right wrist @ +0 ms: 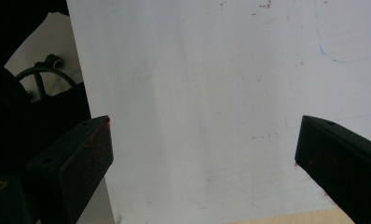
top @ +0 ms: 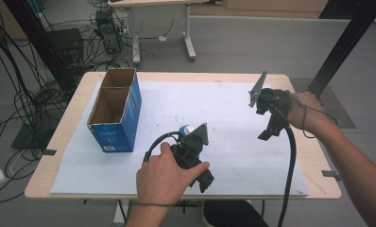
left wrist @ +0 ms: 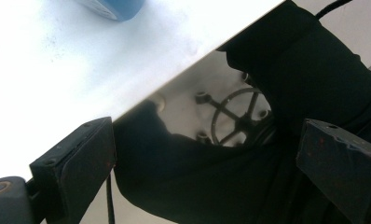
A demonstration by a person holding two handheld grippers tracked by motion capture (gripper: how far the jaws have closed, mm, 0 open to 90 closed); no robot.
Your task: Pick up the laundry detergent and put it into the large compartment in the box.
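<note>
A grey floor (top: pixel 252 42) surrounds the wooden bench (top: pixel 72 123); tangled black cables (top: pixel 21 94) lie left, another desk's legs (top: pixel 188 33) behind.

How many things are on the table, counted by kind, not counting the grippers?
Open cardboard box, blue outside: 1
Small blue-and-white object beside the left gripper: 1
White sheet covering the table: 1
Total: 3

The white sheet (top: pixel 233 113) between the two grippers lay bare, giving open passage across the table's middle and far edge. The blue cardboard box (top: pixel 116 111) stood at the far left, blocking that corner. A small blue-capped object (top: pixel 188 128) sat just beyond the left gripper (top: pixel 201 177).
</note>
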